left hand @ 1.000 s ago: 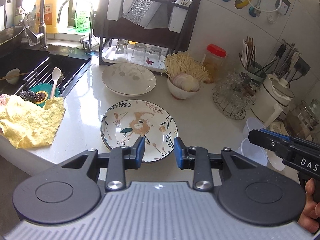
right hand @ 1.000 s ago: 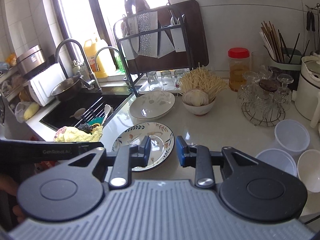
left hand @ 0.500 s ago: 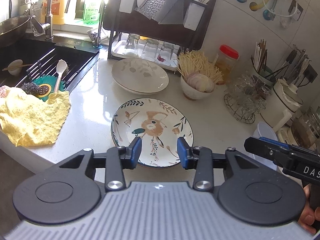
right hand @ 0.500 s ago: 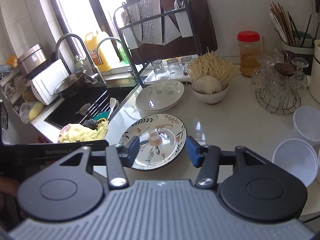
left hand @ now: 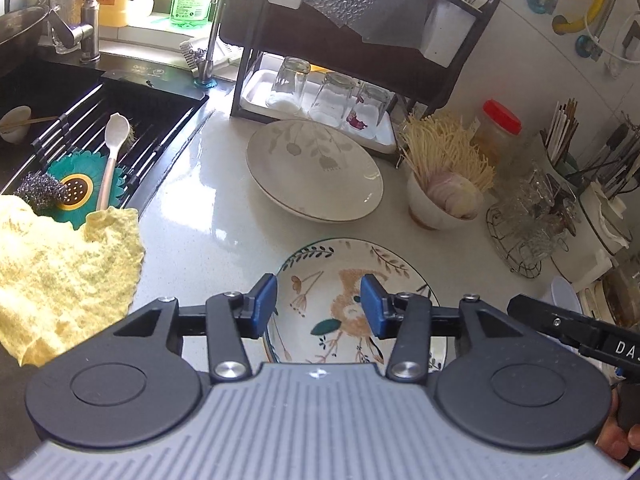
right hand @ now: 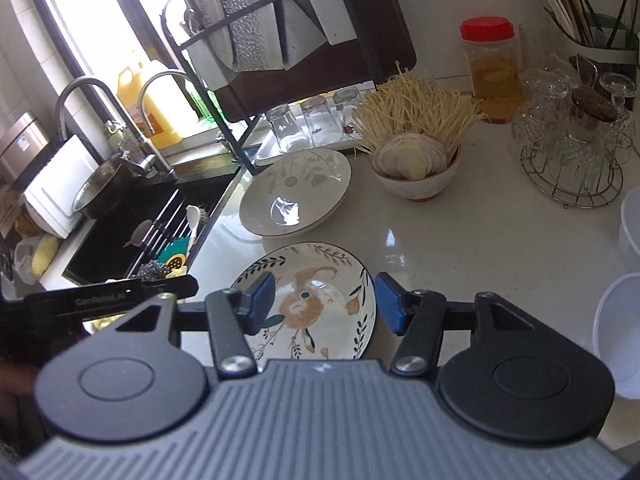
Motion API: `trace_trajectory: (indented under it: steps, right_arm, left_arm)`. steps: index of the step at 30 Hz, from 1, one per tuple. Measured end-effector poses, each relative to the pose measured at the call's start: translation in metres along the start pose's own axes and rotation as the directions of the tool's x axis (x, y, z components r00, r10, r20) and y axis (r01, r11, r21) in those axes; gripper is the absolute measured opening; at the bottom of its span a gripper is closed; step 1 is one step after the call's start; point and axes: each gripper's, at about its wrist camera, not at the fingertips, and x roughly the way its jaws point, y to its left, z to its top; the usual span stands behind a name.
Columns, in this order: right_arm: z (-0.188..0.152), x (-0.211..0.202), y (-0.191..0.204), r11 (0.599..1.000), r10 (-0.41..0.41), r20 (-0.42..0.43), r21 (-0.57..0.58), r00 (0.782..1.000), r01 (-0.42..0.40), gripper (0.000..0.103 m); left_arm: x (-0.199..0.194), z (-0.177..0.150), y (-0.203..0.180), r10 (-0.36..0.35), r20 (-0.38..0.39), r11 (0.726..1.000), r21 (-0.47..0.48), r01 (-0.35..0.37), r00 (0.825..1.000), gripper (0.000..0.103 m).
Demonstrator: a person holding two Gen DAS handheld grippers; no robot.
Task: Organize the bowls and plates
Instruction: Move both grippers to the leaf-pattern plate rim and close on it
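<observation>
— What sort of room is this?
— A home kitchen. Upper left there's a black sink (left hand: 120,120) with a tap (left hand: 216,20), and soap bottles on the sill.
— And on the table (left hand: 208,216)?
— A dish rack (left hand: 360,40) with upturned glasses (left hand: 332,96), a chopstick holder (left hand: 564,140) far right, plates, a bowl of noodles (left hand: 444,184).

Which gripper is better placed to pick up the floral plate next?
Slightly the left. The left gripper, jaws just opening and empty, frames the floral plate near its left rim. The right gripper, also opening, spans its middle.
</observation>
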Motion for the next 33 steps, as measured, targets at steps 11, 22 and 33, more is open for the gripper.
trace_trajectory:
  steps: [11,22,33]
  right_arm:
    - [0.032,0.061,0.011,0.994,-0.036,0.002,0.107,0.999,0.036,0.058]
    - [0.053,0.11,0.018,0.976,-0.12,-0.014,0.181,0.993,0.12,0.058]
    - [0.066,0.144,0.01,0.962,-0.131,-0.059,0.232,0.99,0.142,0.048]
  left_arm:
    - [0.066,0.067,0.043,-0.048,-0.031,0.999,0.015,0.049,0.998,0.052]
    - [0.117,0.107,0.074,-0.091,-0.118,0.996,0.007,0.093,0.989,0.052]
    - [0.161,0.127,0.094,-0.104,-0.163,0.994,-0.031,0.101,0.981,0.052]
